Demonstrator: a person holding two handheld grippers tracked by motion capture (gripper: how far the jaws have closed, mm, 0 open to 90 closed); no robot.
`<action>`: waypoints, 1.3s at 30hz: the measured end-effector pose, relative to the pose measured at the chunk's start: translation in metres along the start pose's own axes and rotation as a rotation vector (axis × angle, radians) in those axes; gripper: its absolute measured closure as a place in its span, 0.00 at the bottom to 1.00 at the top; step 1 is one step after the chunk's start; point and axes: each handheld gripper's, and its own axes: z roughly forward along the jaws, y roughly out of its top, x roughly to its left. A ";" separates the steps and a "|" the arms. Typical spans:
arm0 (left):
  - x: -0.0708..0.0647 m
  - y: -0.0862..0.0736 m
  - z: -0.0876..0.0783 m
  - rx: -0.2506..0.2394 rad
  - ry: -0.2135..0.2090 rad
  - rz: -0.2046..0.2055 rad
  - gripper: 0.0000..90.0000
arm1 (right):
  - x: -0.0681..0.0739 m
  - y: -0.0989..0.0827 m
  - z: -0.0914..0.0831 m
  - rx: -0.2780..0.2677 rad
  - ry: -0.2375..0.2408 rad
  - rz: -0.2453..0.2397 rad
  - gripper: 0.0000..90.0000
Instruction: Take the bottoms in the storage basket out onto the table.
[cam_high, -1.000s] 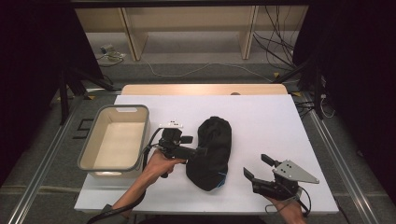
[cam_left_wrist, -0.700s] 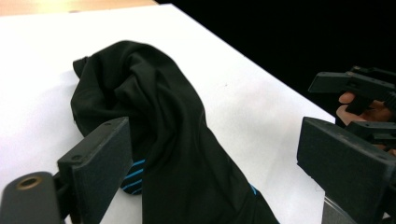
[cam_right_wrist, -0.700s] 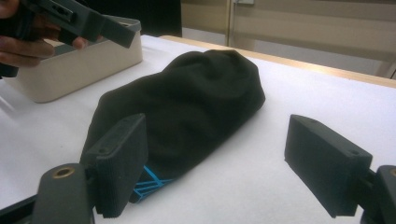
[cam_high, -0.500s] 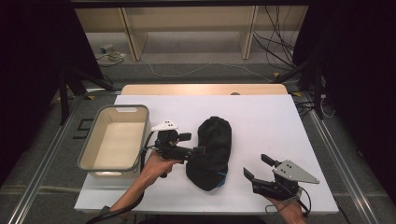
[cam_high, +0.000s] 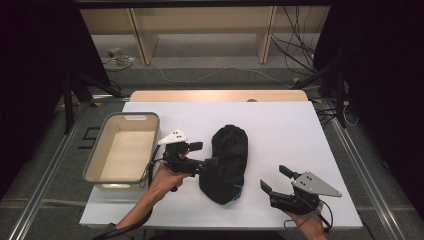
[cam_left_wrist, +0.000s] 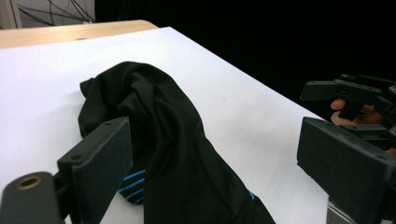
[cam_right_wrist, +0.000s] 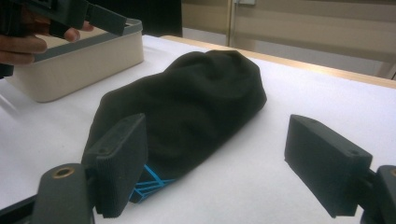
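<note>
A black garment (cam_high: 228, 161) with thin blue stripes at its near end lies bunched along the middle of the white table (cam_high: 280, 130). My left gripper (cam_high: 202, 155) is at the garment's left flank, held in a hand. In the left gripper view the garment (cam_left_wrist: 168, 140) rises between the wide-apart jaws of the left gripper (cam_left_wrist: 219, 177), and the right-hand jaw stands clear of it. My right gripper (cam_high: 275, 180) hovers open near the table's front right, short of the garment. Its own view has the garment (cam_right_wrist: 196, 98) ahead, with the left-hand jaw of the right gripper (cam_right_wrist: 222, 168) close by the striped end.
A beige bin with a grey rim (cam_high: 131, 116) stands empty at the table's left, also seen in the right gripper view as the bin (cam_right_wrist: 88, 58). A wooden strip (cam_high: 215, 95) runs along the far edge. Cables and shelf legs lie on the floor beyond.
My left gripper has shifted slightly at the garment's side and its grey top plate shows more. The garment and the right gripper have stayed put.
</note>
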 end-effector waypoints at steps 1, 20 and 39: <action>0.000 0.000 -0.001 -0.008 -0.001 -0.001 0.11 | 0.000 0.000 0.000 0.001 -0.001 -0.001 0.25; -0.003 -0.005 -0.014 -0.058 -0.019 0.051 0.10 | 0.000 0.000 0.000 0.002 0.005 0.001 0.25; -0.008 -0.012 -0.024 -0.116 0.010 0.135 0.08 | -0.001 0.000 0.000 -0.001 0.006 0.012 0.25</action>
